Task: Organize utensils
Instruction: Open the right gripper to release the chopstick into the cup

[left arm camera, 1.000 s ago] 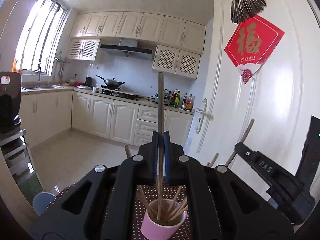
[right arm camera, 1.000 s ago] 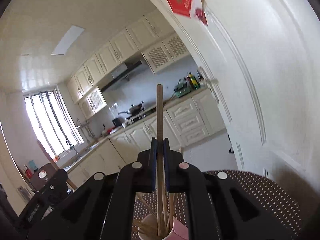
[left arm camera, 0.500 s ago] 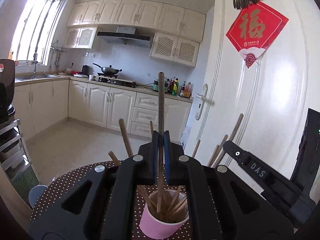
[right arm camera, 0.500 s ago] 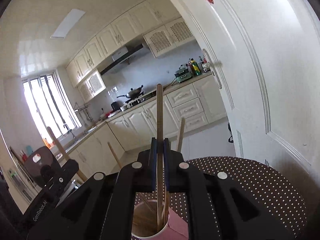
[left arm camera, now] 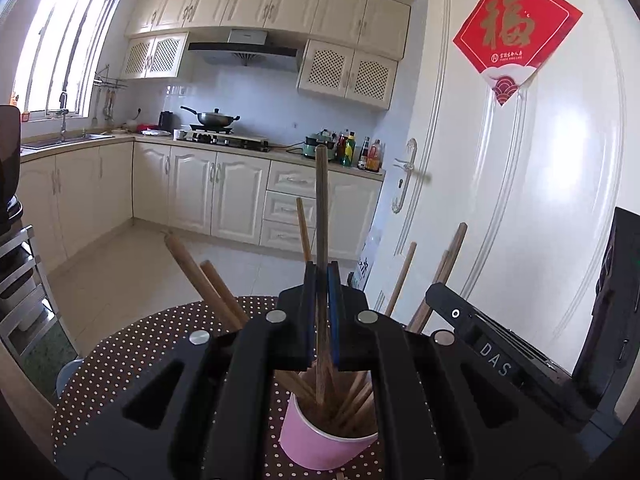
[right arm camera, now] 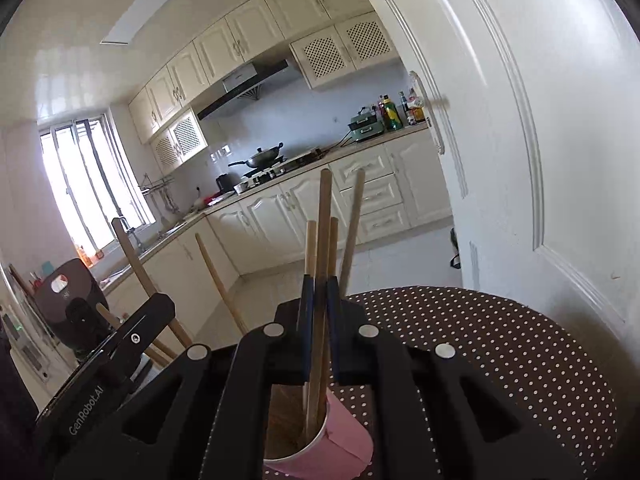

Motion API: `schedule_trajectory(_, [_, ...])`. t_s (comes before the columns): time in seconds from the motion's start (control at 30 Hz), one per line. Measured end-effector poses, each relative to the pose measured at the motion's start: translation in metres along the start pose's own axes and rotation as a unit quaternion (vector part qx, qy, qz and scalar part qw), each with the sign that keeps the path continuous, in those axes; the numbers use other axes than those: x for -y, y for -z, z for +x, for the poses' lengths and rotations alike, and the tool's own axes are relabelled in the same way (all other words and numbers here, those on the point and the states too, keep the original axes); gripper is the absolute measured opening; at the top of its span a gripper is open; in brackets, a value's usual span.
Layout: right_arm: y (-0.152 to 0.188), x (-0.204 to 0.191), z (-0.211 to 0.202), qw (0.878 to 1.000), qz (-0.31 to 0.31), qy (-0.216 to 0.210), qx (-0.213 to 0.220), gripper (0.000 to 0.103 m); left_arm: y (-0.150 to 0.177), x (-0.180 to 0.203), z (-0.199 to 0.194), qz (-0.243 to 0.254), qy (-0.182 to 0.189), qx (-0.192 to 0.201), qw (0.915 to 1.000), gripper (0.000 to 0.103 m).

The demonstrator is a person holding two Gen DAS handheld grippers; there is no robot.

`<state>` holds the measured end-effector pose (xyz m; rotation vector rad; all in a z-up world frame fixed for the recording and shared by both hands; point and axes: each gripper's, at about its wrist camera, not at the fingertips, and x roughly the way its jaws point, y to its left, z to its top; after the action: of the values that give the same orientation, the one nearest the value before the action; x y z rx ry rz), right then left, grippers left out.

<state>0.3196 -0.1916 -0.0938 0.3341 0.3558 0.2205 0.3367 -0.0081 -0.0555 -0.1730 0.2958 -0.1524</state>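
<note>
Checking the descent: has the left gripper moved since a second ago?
Yes. The left gripper has lowered toward the pink paper cup; the cup's rim shows more fully, and more dotted tablecloth shows.

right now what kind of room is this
A home kitchen, most likely: a wok sits on a stove under a range hood, and a sink lies below the window.

Matt wooden chopsticks [left arm camera: 321, 216], pink paper cup [left arm camera: 316, 446], matt black plastic gripper [left arm camera: 321, 280], dotted cloth tablecloth [right arm camera: 500, 344], glossy white door [left arm camera: 520, 184]

The left gripper [left arm camera: 321, 312] is black with blue pads [left arm camera: 308, 312]. The right gripper [right arm camera: 319, 322] is too. Both have round silver screws [left arm camera: 276, 315].
</note>
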Motion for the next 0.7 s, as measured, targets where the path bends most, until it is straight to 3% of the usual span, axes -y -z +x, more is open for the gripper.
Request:
schedule_trajectory(0.6, [0.002, -0.002, -0.006, 1.0, -0.007, 0.011, 0.0, 0.009, 0.008, 0.002, -0.007, 0.028, -0.01, 0.012, 0.9995, 0.007])
schedule_trajectory(0.7, [0.001, -0.002, -0.008, 1.0, -0.011, 0.011, 0.001, 0.02, 0.008, 0.002, -0.009, 0.032, -0.012, 0.011, 0.9993, 0.007])
